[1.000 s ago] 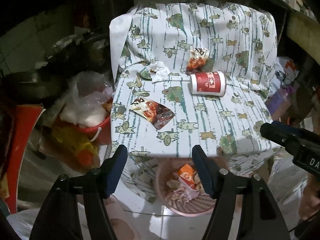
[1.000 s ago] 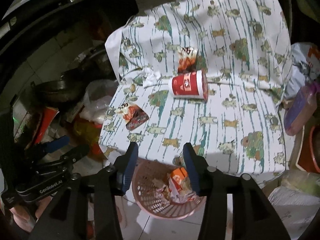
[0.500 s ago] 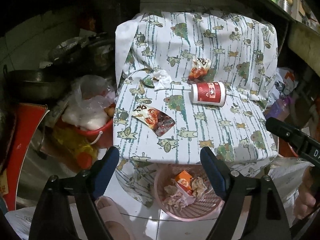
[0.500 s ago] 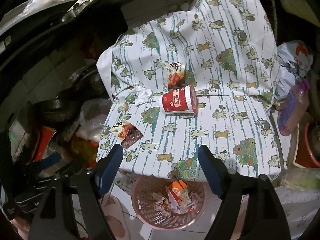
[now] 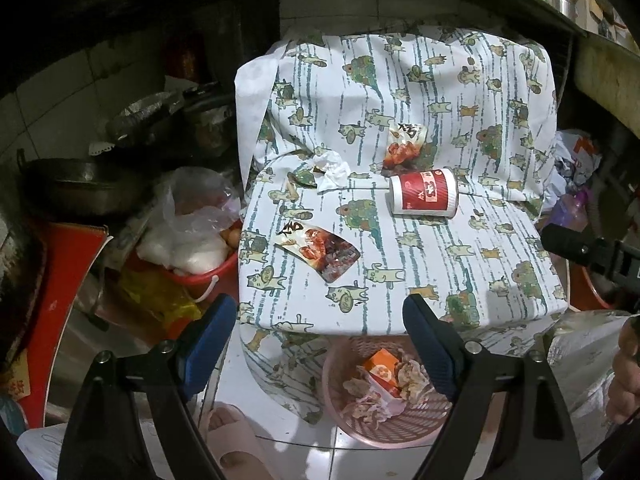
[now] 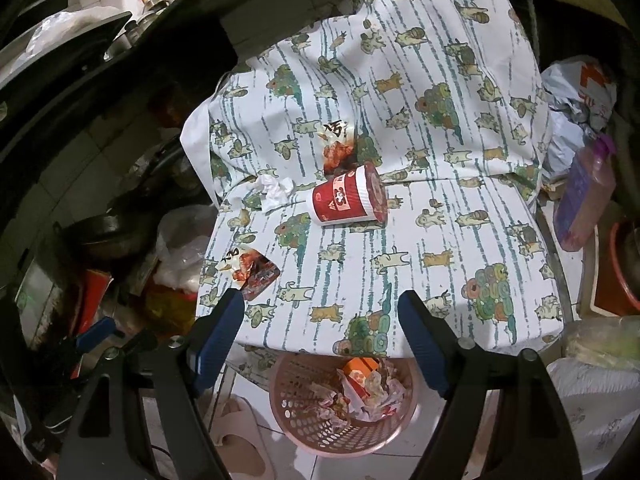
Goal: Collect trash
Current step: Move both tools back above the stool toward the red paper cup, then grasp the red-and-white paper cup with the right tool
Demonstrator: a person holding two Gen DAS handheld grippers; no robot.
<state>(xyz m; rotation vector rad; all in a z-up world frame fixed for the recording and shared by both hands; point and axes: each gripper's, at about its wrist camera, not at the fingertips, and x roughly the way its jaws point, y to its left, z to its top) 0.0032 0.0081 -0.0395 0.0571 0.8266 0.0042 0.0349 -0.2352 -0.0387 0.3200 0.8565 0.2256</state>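
On the cloth-covered seat [image 5: 440, 280] lie a red cup [image 5: 424, 192] on its side at one o'clock, a wrapper [image 5: 320, 250] at ten, another [image 5: 404, 146] behind the cup, and tissue [image 5: 332, 170]. Left gripper [image 5: 316, 336] is opening, right gripper [image 6: 320, 324] released; both hold nothing above the pink basket [image 6: 320, 428] of trash.

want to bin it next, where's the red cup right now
In both wrist views the red cup lies on its side on the cloth-covered seat, just below a snack wrapper and right of the crumpled tissue.
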